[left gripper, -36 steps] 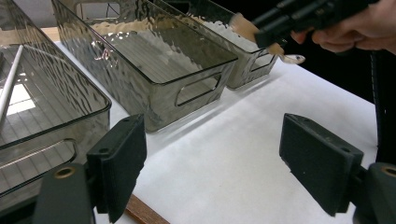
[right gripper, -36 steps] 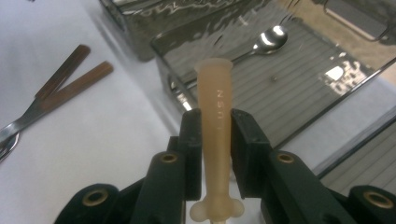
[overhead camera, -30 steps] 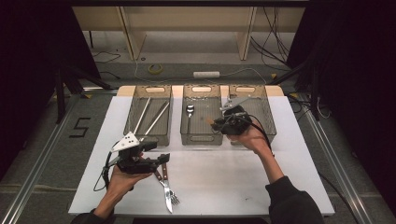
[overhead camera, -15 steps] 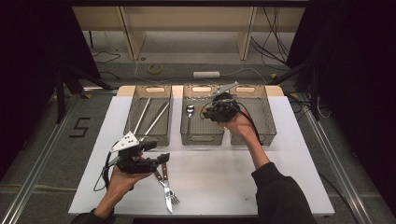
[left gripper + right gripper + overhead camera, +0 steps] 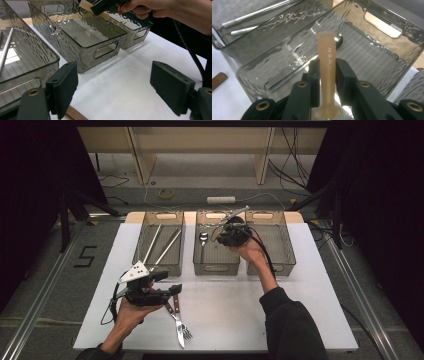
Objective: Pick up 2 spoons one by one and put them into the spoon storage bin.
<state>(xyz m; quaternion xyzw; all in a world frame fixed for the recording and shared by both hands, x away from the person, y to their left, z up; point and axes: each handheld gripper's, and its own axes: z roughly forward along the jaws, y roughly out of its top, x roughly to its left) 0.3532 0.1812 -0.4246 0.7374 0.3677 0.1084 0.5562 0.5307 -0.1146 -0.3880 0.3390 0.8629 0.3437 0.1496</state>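
My right gripper (image 5: 327, 65) is shut on the tan handle of a utensil (image 5: 326, 47), which sticks out past the jaws; its other end is hidden. In the high view the right gripper (image 5: 222, 232) hangs over the middle clear bin (image 5: 216, 267). A metal spoon (image 5: 203, 239) lies in that bin, and its bowl (image 5: 338, 39) shows just behind the tan handle. My left gripper (image 5: 169, 282) stands open low over the white table, nothing between its jaws (image 5: 112, 82). A fork (image 5: 185, 331) and a knife with brown handles lie just in front of it.
Three clear bins stand in a row at the back of the white table (image 5: 300, 300). The left bin (image 5: 142, 245) holds two long pale sticks (image 5: 165, 245); the right bin (image 5: 280, 265) stands beside the right forearm. Dark curtains and floor rails flank the table.
The right hand has carried the tan utensil leftward, from over the right bin to over the middle bin. The left gripper has stayed in place.
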